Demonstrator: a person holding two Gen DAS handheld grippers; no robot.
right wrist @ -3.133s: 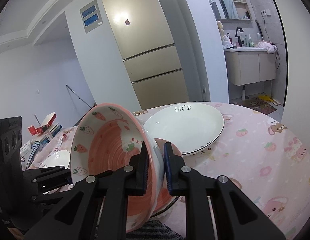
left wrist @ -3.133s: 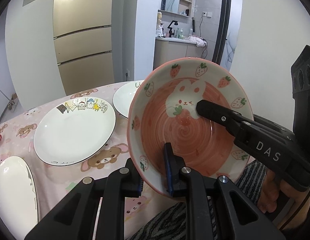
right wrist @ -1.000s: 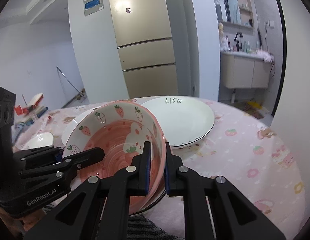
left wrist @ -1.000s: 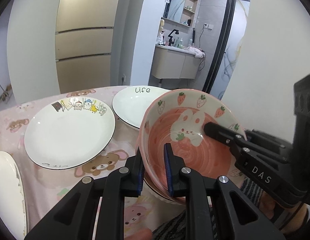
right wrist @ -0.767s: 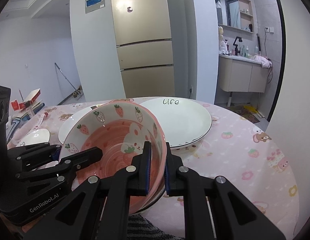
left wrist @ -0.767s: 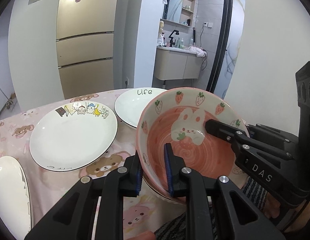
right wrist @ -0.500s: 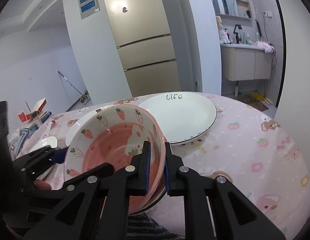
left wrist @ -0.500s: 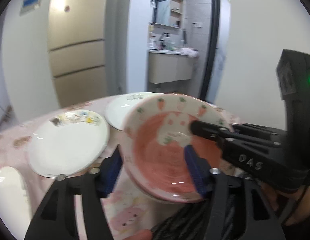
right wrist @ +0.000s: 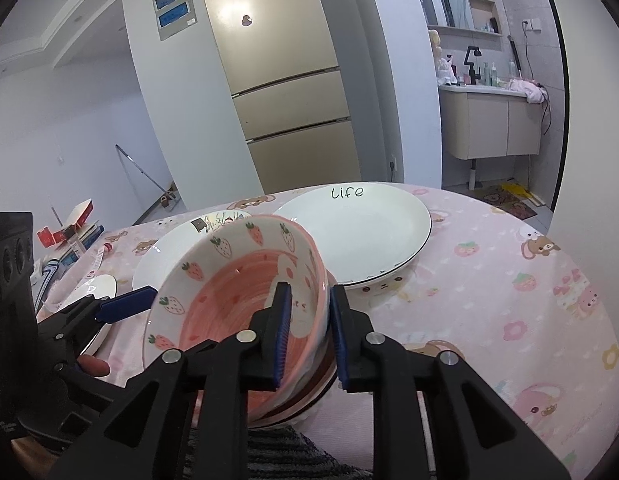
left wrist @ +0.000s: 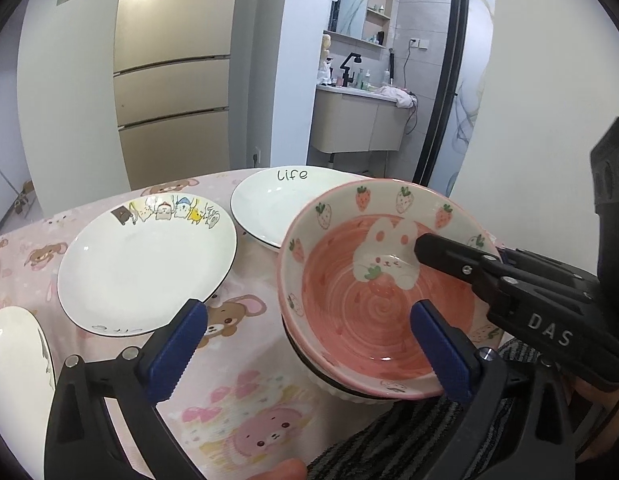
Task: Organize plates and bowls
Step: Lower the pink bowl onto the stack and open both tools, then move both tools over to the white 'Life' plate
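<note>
A pink strawberry bowl (left wrist: 373, 292) with a rabbit print rests tilted on top of another bowl (left wrist: 349, 394) at the table's near edge. My right gripper (right wrist: 307, 334) is shut on its right rim; it also shows in the left wrist view (left wrist: 433, 250). My left gripper (left wrist: 309, 352) is open, its blue pads wide apart, one pad over the bowl's near rim, not gripping. The bowl also shows in the right wrist view (right wrist: 229, 300).
A white plate with cartoon animals (left wrist: 145, 264) lies left of the bowl. A "Life" plate (left wrist: 277, 204) lies behind it, also in the right wrist view (right wrist: 361, 228). Another white plate (left wrist: 13, 364) sits at far left. The pink tablecloth (right wrist: 509, 300) covers the round table.
My left gripper has let go of the bowl's rim and opened wide. The bowl has come down onto the bowl beneath, still held by my right gripper.
</note>
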